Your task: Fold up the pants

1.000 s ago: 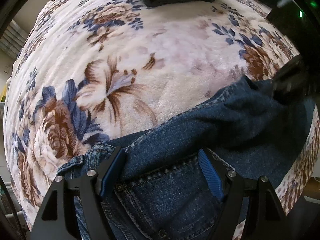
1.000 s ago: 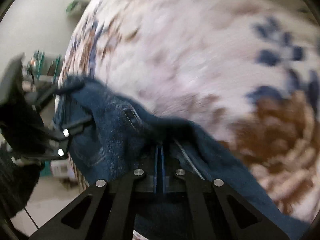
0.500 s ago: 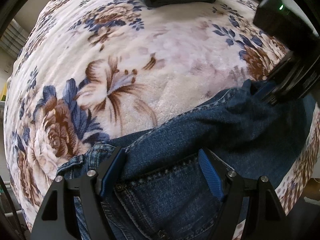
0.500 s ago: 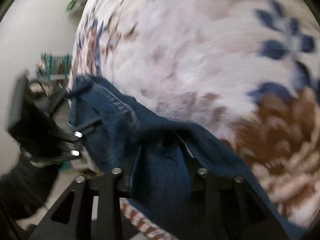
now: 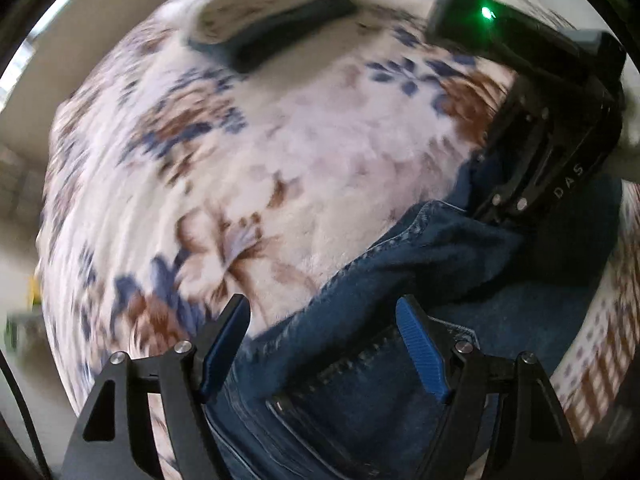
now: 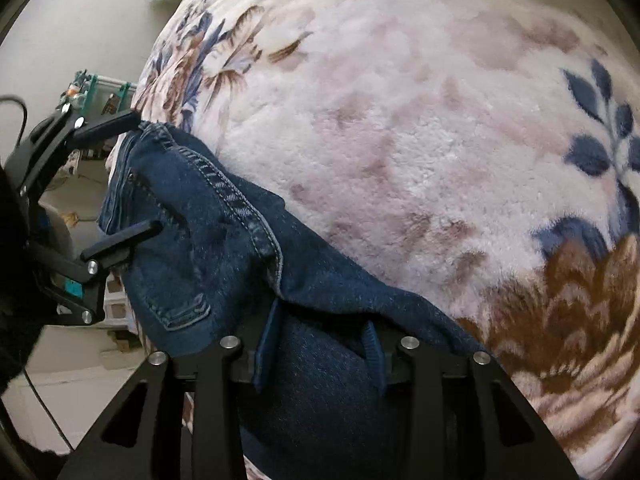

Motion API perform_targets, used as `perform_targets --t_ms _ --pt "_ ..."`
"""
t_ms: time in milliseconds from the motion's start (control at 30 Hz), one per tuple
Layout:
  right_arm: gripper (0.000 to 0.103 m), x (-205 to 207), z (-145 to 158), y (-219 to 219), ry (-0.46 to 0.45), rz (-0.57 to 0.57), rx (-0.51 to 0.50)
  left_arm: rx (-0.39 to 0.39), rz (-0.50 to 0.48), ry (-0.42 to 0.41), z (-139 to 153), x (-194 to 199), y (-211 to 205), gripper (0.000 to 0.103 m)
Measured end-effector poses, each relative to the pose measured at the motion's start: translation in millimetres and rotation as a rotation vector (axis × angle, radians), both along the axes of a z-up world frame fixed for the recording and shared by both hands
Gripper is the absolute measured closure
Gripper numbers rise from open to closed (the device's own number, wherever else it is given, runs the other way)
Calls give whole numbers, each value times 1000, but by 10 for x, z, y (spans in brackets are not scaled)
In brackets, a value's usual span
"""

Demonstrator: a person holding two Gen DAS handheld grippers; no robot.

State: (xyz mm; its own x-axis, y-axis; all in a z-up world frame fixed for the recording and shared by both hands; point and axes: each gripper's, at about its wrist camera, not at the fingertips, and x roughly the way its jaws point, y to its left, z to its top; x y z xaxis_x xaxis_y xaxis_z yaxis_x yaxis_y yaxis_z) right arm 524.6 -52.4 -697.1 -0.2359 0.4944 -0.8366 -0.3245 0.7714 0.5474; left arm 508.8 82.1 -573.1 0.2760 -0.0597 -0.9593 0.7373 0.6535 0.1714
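Pants (image 5: 400,380), dark blue denim, heaped at the near edge of a floral plush blanket (image 5: 280,168); in the left wrist view filling the 5 to 6 o'clock part, with a back pocket and its stitched seam at 6 o'clock and a folded layer running up toward 3 o'clock. In the right wrist view spread from 9 o'clock down to 6 o'clock, a stitched hem edge running diagonally across the heap.

Blanket cream with brown and blue flowers, covering most of both views.

Stack of folded clothes (image 5: 276,20) far off at 12 o'clock in the left wrist view, blurred, pale layer over dark.

Right gripper (image 6: 320,354) low over the denim, blue pads parted, cloth bunched between them; pressing or merely flanking, cannot tell. Also visible at 2 o'clock in the left wrist view as a black body with a green light.

Left gripper (image 5: 324,344) spread wide, pads apart, straddling the waistband end without squeezing it; seen at 9 o'clock from the right wrist.
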Motion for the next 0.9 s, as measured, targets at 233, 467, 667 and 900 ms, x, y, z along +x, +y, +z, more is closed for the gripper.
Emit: perform_targets --t_ms 233,467,667,900 --pt "94 -147 241 -270 -136 -169 46 91 -210 43 -13 322 -357 29" --pt "95 -108 310 -707 -44 -382 176 73 -163 107 -106 430 -361 29" --pt "103 171 -415 -1588 381 -911 459 23 -31 180 -229 478 -160 29" --pt "40 342 150 -1376 212 -518 180 -128 330 257 -244 596 234 29"
